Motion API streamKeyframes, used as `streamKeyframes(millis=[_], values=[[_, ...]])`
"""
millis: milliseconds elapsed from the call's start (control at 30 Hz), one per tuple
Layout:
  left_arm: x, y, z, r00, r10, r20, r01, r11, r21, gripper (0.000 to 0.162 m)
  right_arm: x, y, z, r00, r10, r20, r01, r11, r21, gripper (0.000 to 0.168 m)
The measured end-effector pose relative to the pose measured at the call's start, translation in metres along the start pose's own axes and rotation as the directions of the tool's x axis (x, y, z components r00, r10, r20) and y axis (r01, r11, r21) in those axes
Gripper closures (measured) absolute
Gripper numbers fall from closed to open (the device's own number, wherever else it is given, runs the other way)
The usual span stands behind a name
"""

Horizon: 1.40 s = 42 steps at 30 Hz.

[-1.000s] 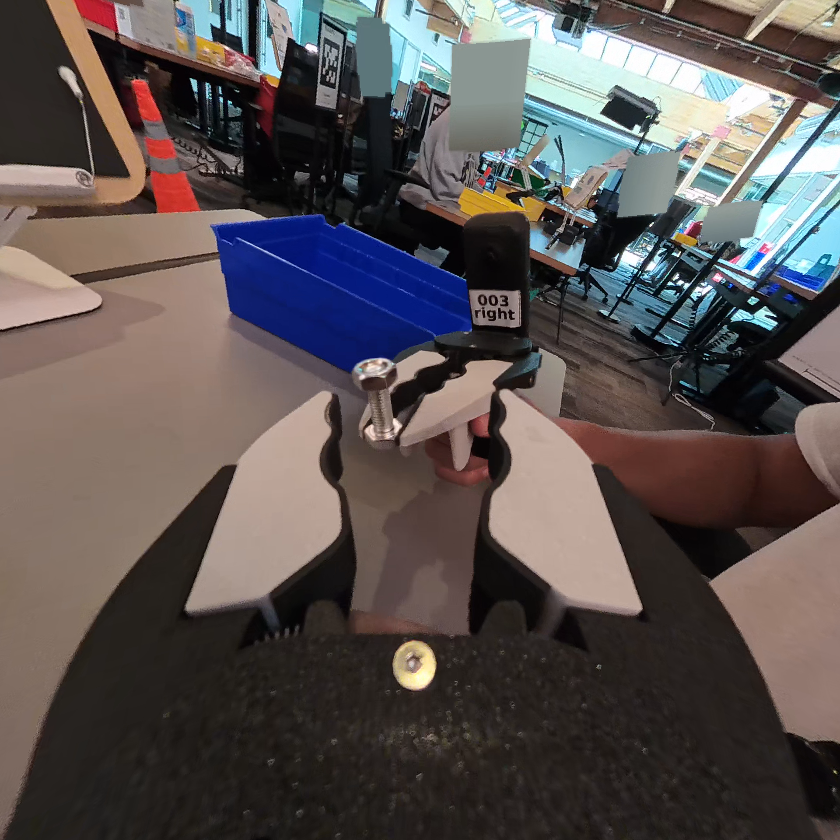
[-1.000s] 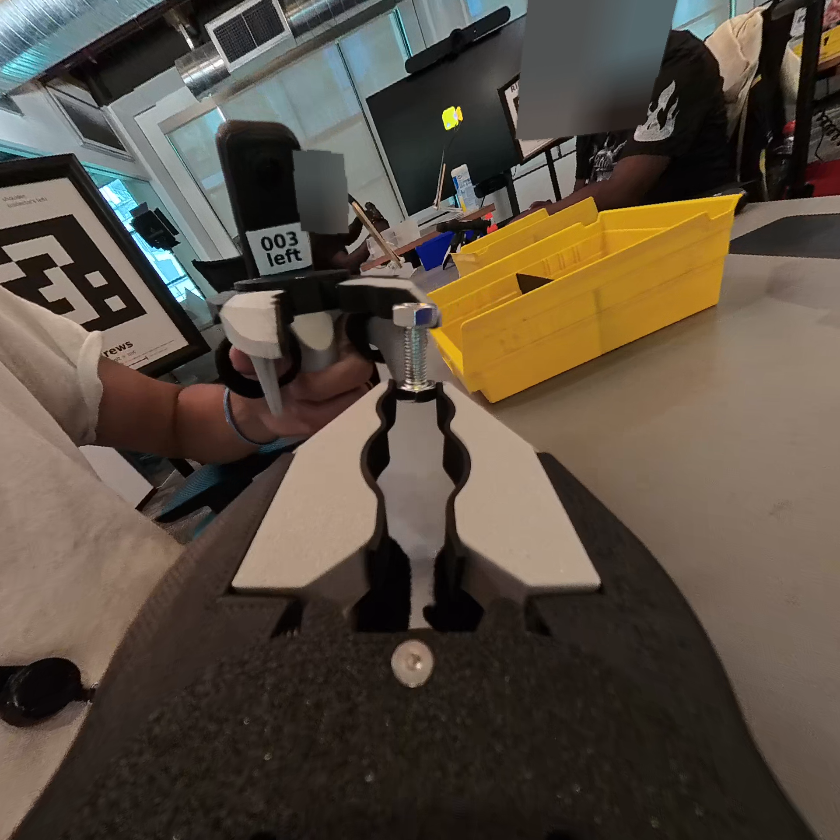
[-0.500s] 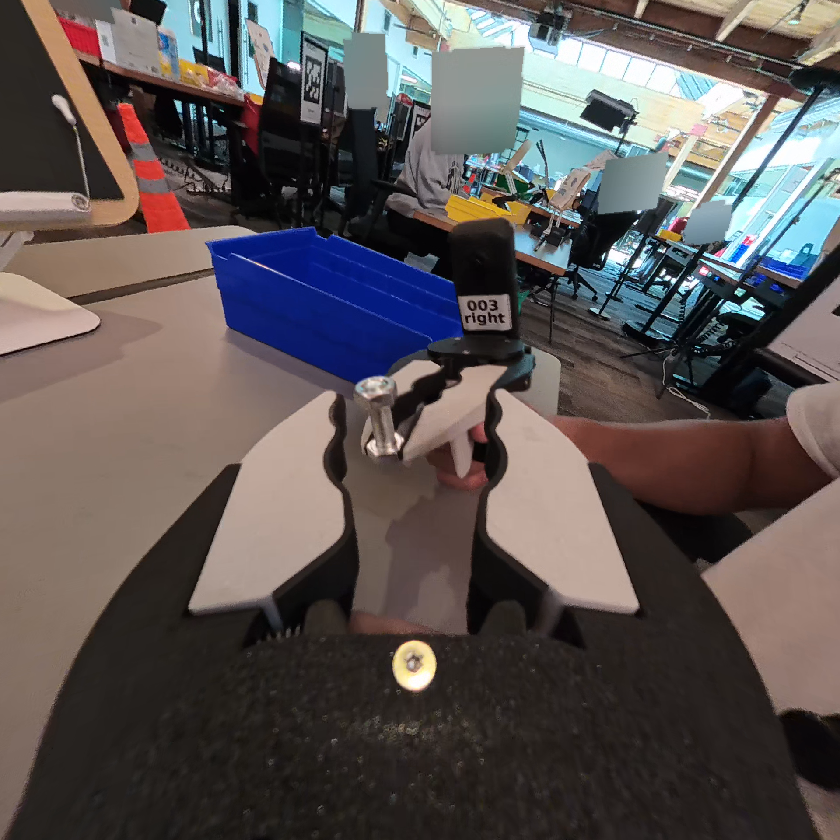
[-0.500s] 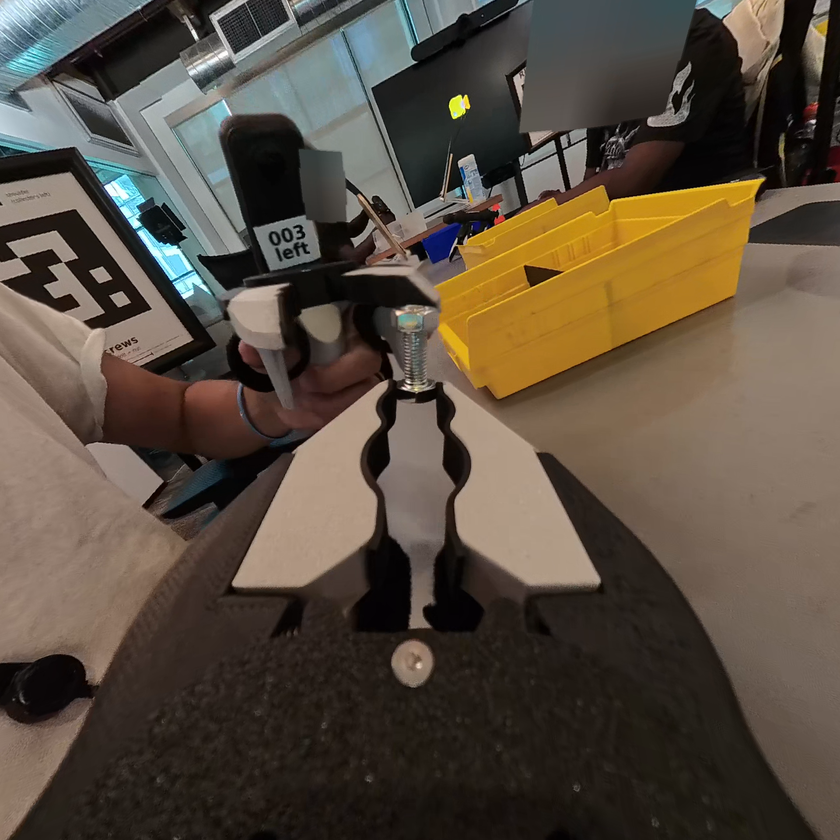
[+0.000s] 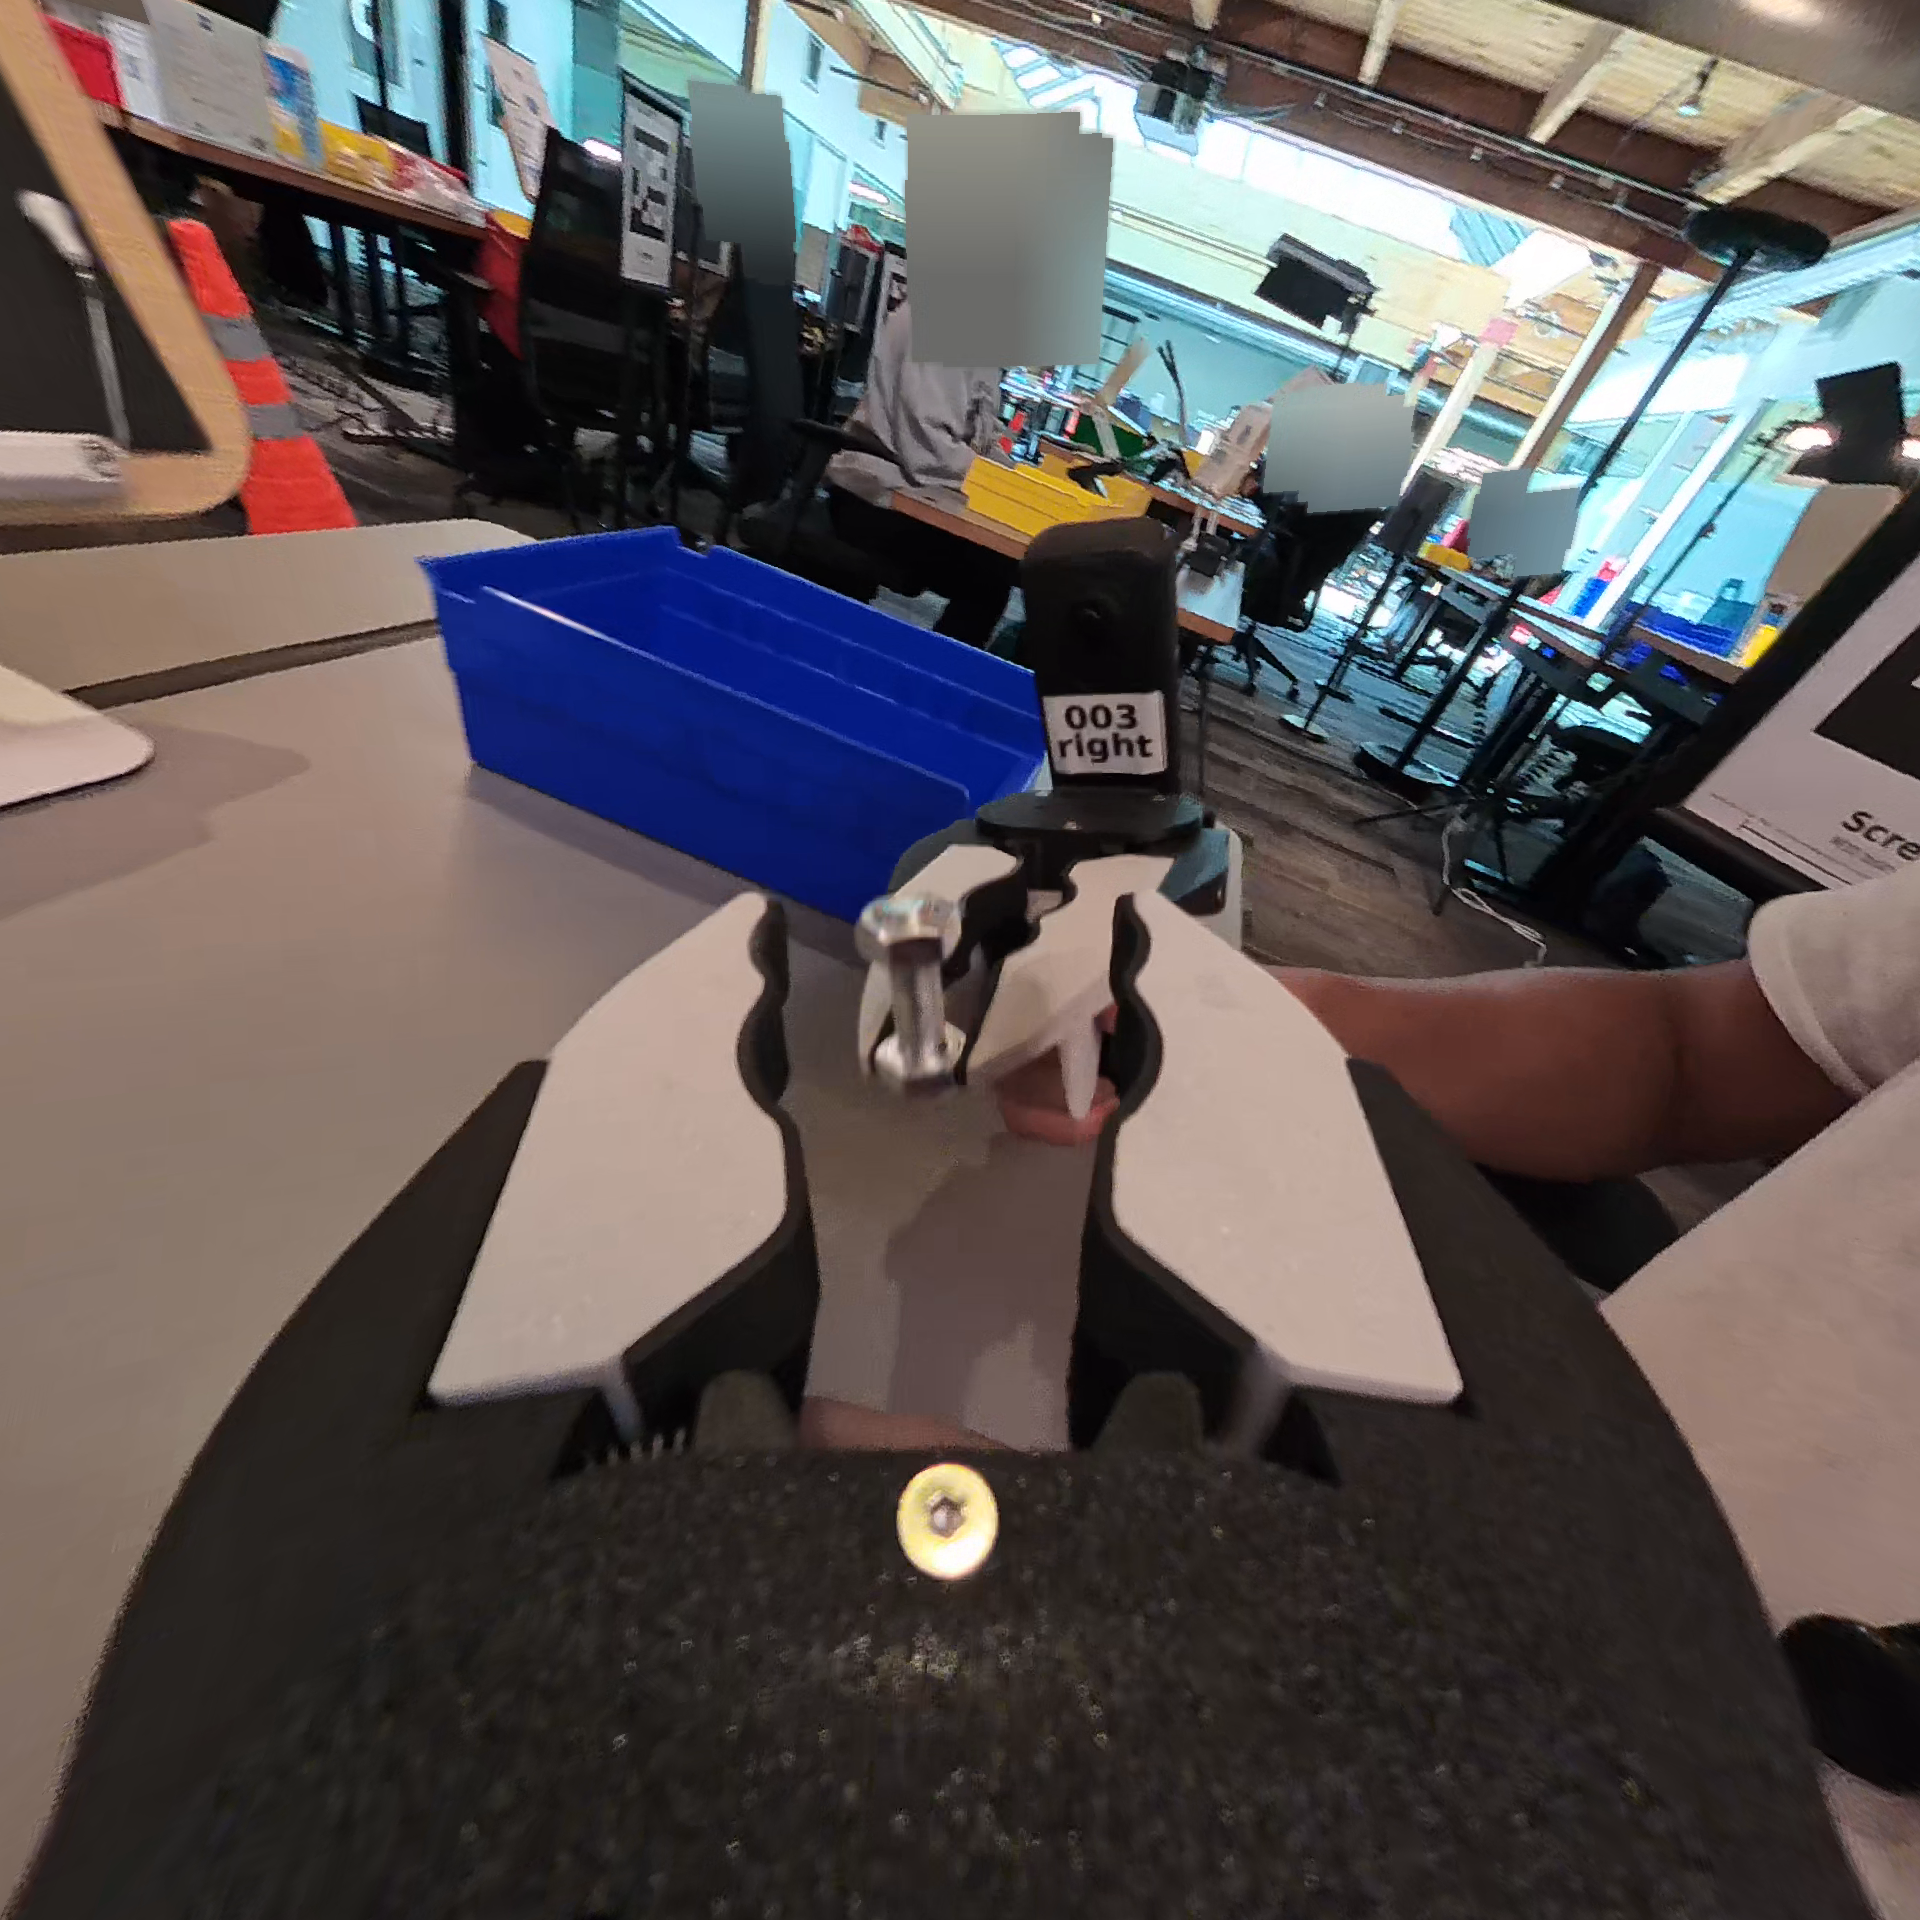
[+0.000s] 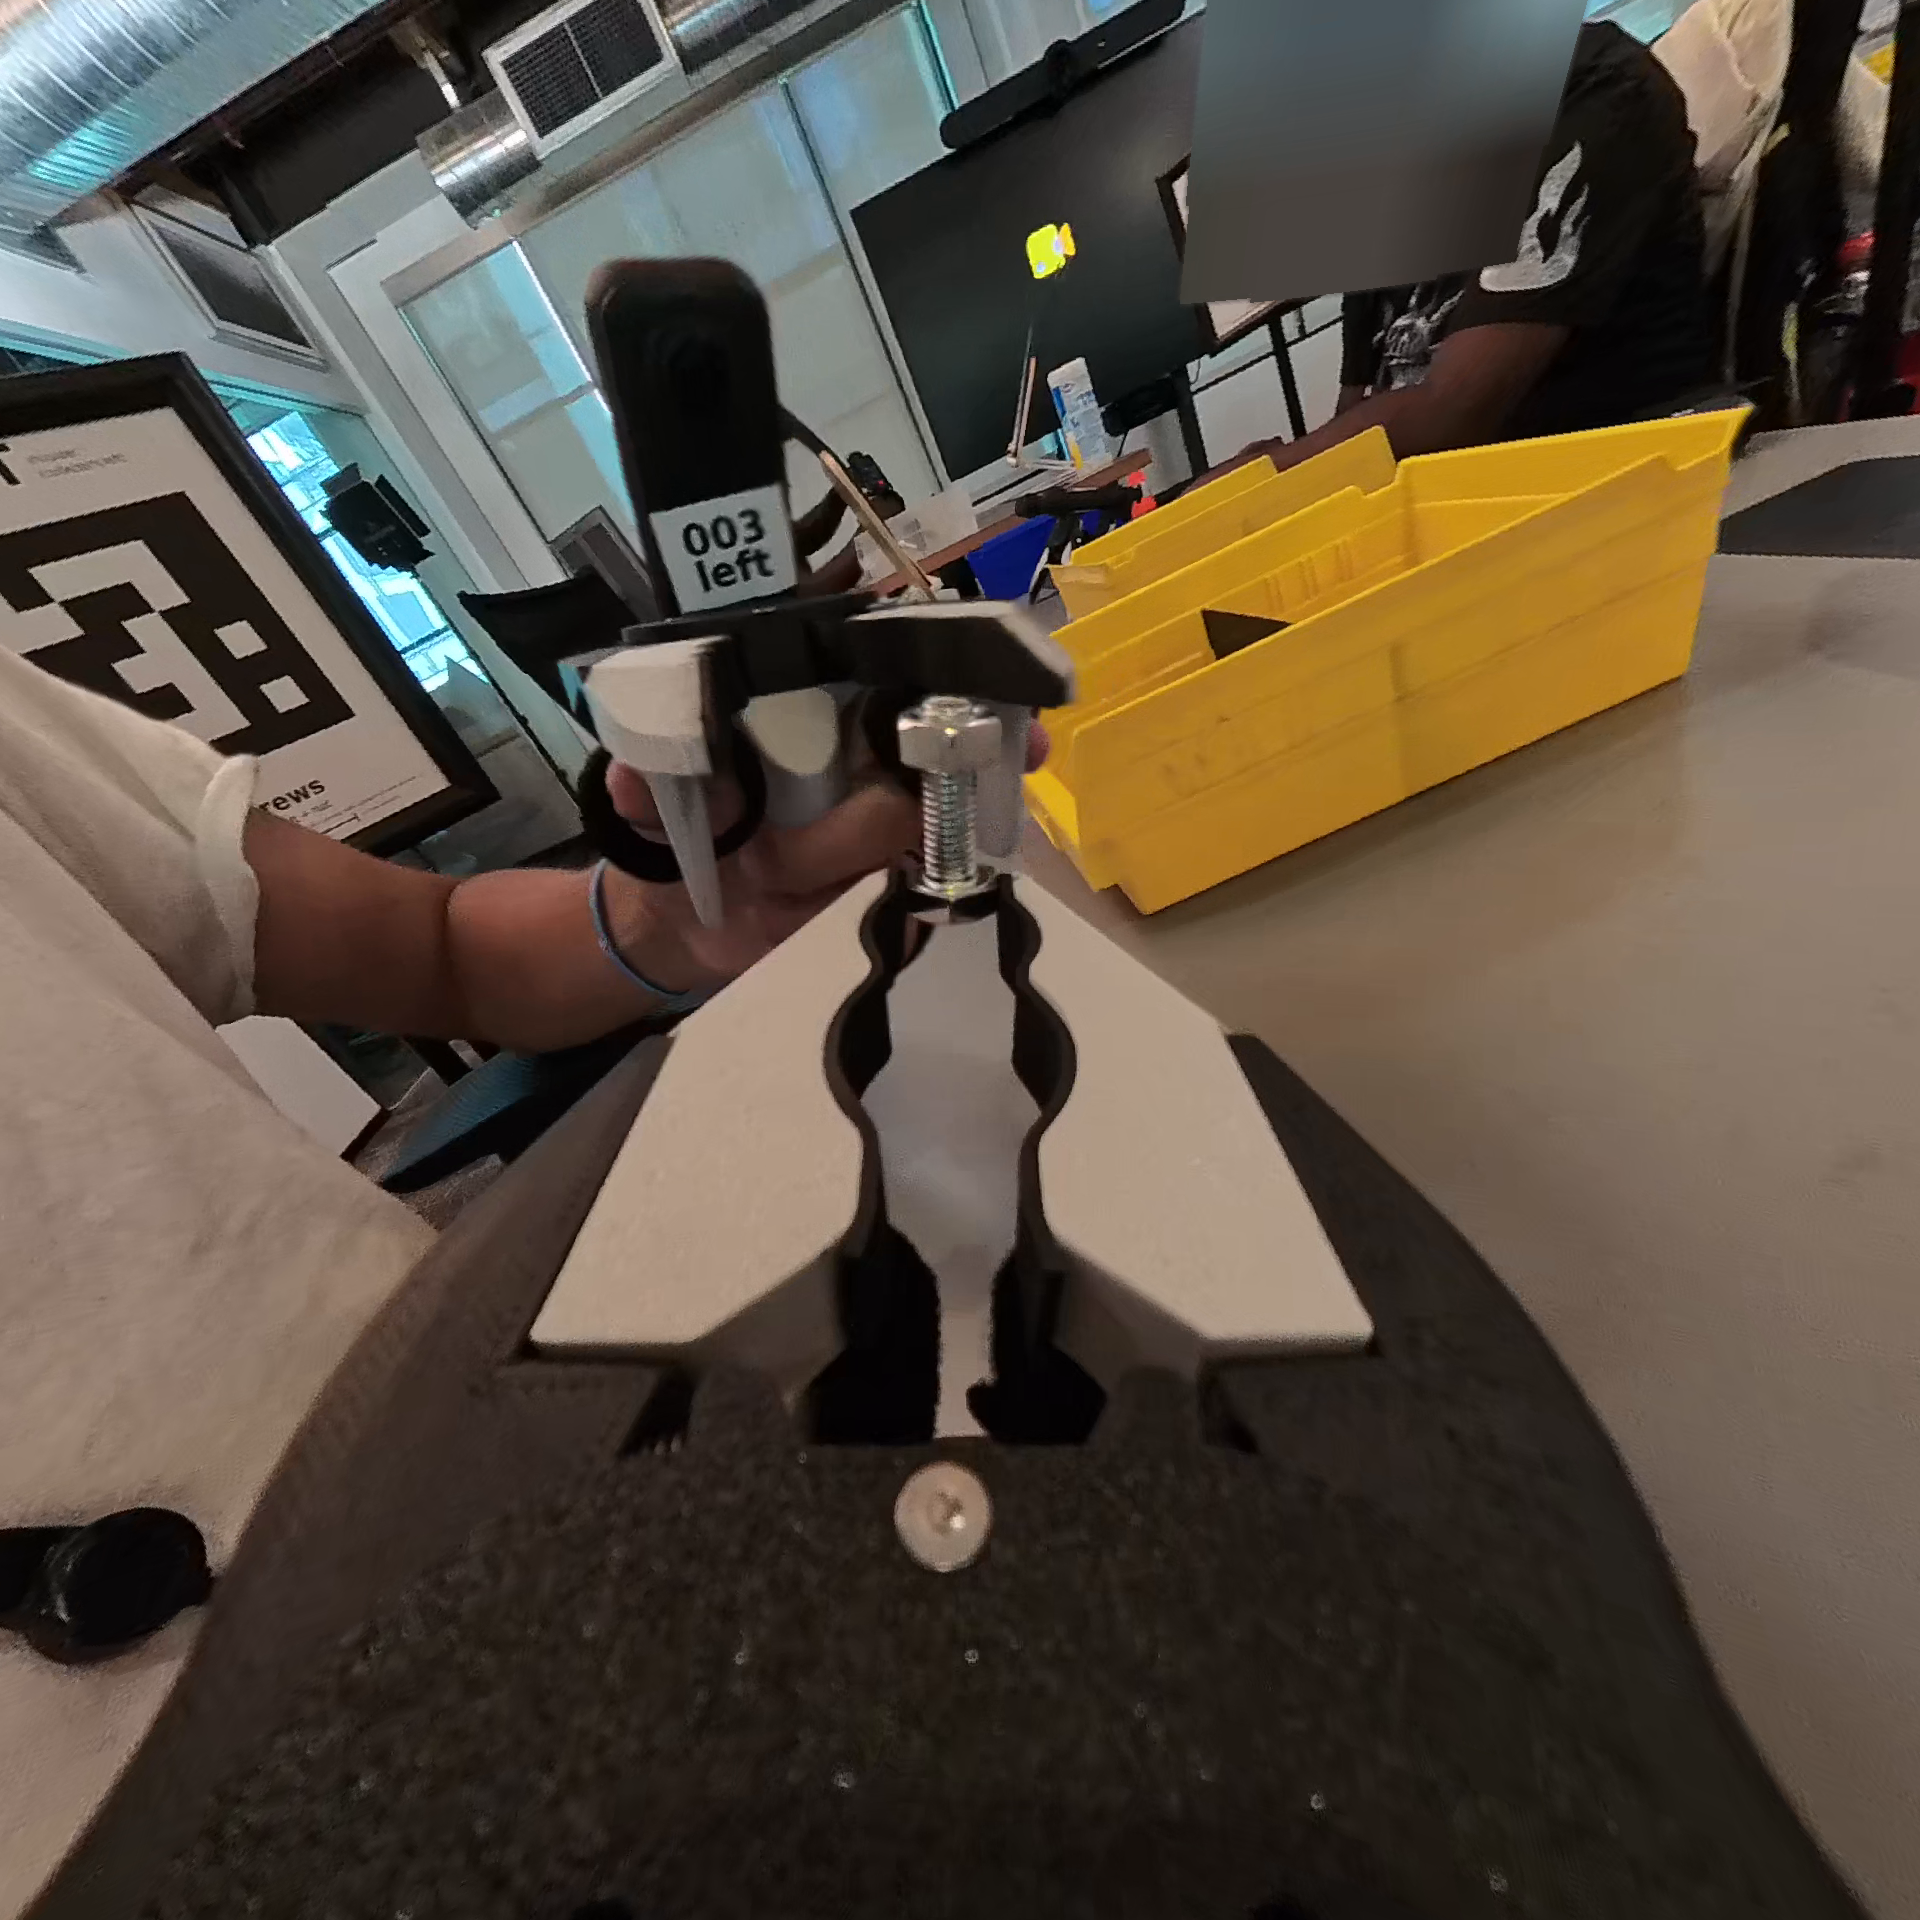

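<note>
A silver hex bolt (image 6: 948, 800) stands upright with a nut on its lower end. My right gripper (image 6: 948, 906) is shut on that nutted end and holds the bolt above the grey table (image 6: 1558, 987). In the left wrist view the bolt (image 5: 906, 997) leans slightly and sits just past my left gripper (image 5: 948, 925), between its fingertips and nearer the left one. My left gripper is open and empty. The right wrist view shows it facing me (image 6: 831, 727), one finger close behind the bolt head. The right gripper (image 5: 977, 997) faces the left wrist camera.
A blue bin (image 5: 675, 707) stands on the table beyond the grippers in the left wrist view. A yellow bin (image 6: 1403, 675) stands at the right in the right wrist view. A framed sign (image 6: 156, 623) stands at the left. People sit at desks in the background. Both grippers' tips are close together, under 4 cm apart.
The two grippers have drawn closer together. The bolt now lies between my open left fingertips and tilts a little more. The right gripper's hold is unchanged.
</note>
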State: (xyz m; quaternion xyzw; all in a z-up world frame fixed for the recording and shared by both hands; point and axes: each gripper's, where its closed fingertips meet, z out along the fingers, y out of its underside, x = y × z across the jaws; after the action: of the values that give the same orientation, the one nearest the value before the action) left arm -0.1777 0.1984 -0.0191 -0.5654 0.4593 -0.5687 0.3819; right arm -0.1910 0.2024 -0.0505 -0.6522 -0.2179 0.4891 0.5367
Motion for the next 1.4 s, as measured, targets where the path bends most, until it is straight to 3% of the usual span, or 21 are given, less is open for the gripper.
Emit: streamKeyframes(millis=[100,367,567,667,733,900,1067,1200,1400], values=[[0.003,0.006,-0.008,1.000,-0.007,0.011,0.007,1.000,-0.007,0.108,0.004,0.002,-0.001,1.000,-0.009,-0.018,0.009,1.000,-0.019,0.152],[0.008,0.015,0.029,0.999,0.005,-0.044,-0.010,0.995,-0.100,0.105,-0.010,0.007,0.015,0.999,-0.022,0.028,0.024,0.999,-0.044,0.151],[-0.006,0.009,-0.007,0.999,-0.004,0.051,0.006,0.999,-0.039,0.107,0.003,0.007,0.006,1.000,-0.002,-0.014,0.001,0.999,-0.037,0.152],[-0.002,0.010,-0.013,0.999,-0.021,0.032,0.022,0.999,-0.026,0.113,0.005,0.009,0.007,1.000,0.002,-0.023,-0.003,0.999,-0.053,0.152],[0.001,0.010,-0.003,1.000,-0.012,0.010,0.013,0.999,-0.033,0.115,0.004,0.012,0.011,1.000,0.001,-0.018,-0.002,0.998,-0.062,0.151],[0.001,0.020,0.025,0.999,0.034,-0.026,-0.037,0.992,-0.120,0.103,-0.004,0.012,0.020,1.000,0.014,0.013,-0.013,0.998,-0.053,0.152],[-0.014,0.007,-0.009,0.999,0.013,0.052,-0.010,0.998,-0.055,0.103,0.003,0.014,0.015,1.000,0.026,-0.013,-0.026,0.998,-0.056,0.151],[-0.009,0.017,-0.030,0.997,-0.016,0.072,0.020,0.999,-0.049,0.110,0.009,0.018,0.013,0.999,0.029,-0.031,-0.032,0.996,-0.083,0.152],[0.002,0.023,0.005,0.999,-0.037,0.005,0.037,0.996,-0.086,0.101,-0.001,0.021,0.025,1.000,0.019,0.007,-0.019,0.995,-0.095,0.152]])
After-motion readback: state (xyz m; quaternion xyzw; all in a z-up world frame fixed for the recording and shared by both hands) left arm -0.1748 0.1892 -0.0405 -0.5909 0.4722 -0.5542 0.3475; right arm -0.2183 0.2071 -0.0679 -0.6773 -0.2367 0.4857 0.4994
